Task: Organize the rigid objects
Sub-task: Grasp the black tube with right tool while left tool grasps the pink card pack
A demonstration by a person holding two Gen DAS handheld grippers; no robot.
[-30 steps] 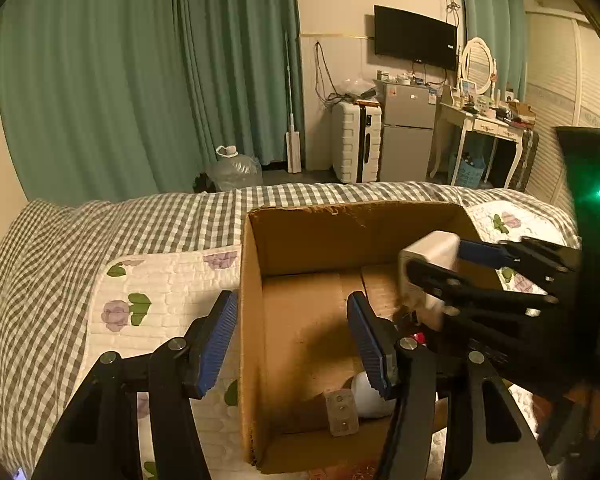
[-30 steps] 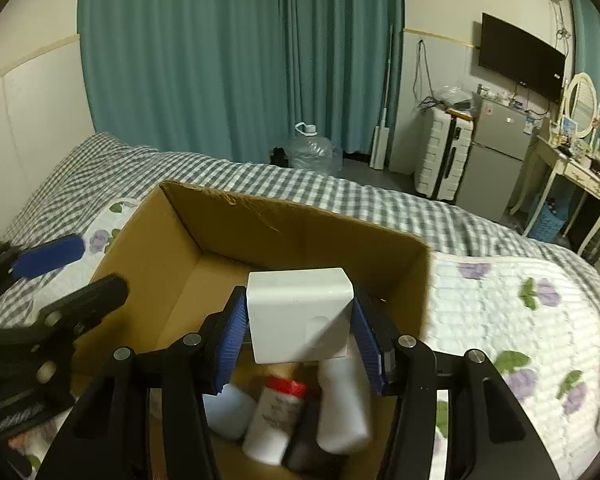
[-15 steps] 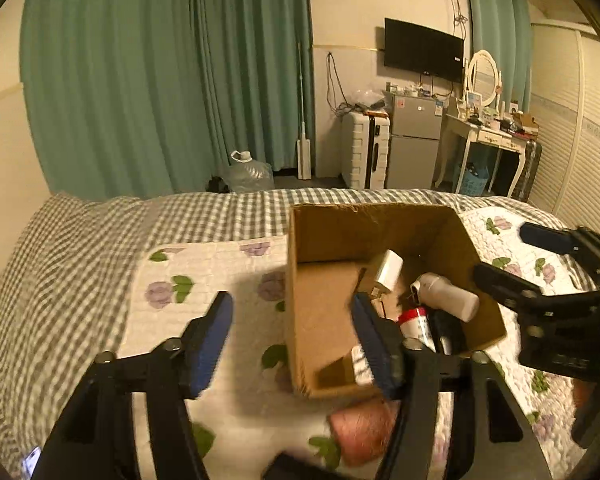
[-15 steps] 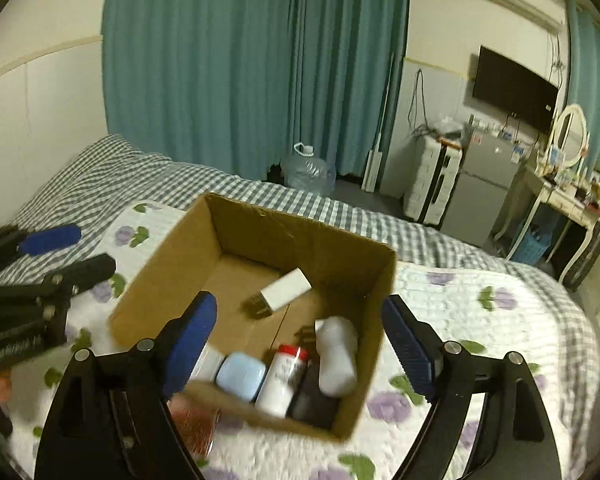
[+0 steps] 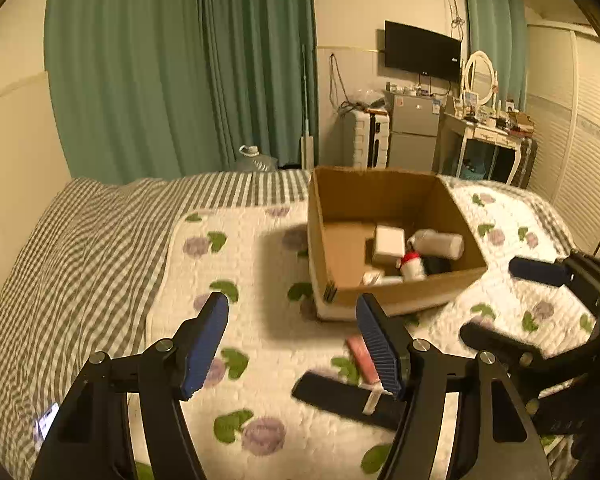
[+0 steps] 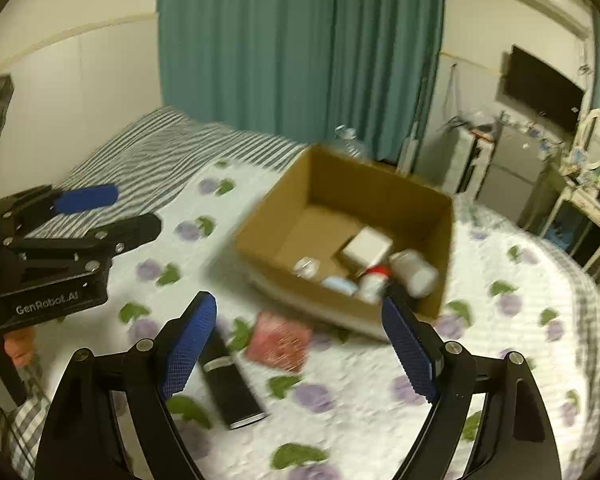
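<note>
**A:** How far along is the tidying?

**B:** Well along, by the look of it. An open cardboard box (image 6: pixel 342 240) sits on a bed with a floral quilt (image 6: pixel 380 420). Inside the box lie a white rectangular block (image 6: pixel 367 247), a white bottle (image 6: pixel 414 270) on its side, a small bottle with a red cap (image 6: pixel 374 280), a pale blue case (image 6: pixel 340 285) and a small clear item too blurred to name.

**A:** What is left outside?

**B:** Two things lie on the quilt, in front of the box and near the camera. One is a pink packet (image 6: pixel 278 340), flat, just short of the box's near wall. The other is a black bar with a pale band (image 6: pixel 230 380), beside the packet and apart from it. Both appear untouched.

**A:** And the grippers?

**B:** The right gripper (image 6: pixel 300 354) has its fingers spread wide, with nothing between them; it hovers above the quilt, and the packet and bar show in the gap below. The left gripper (image 5: pixel 292 344) is empty too, its fingers wide and opening a little further, over the quilt left of the box. In the right wrist view, the person's hand (image 6: pixel 18 348) shows at the left edge.

**A:** So what remains?

**B:** I judge the packet and the bar still need boxing; whether more lies out of view, I cannot tell.
</note>
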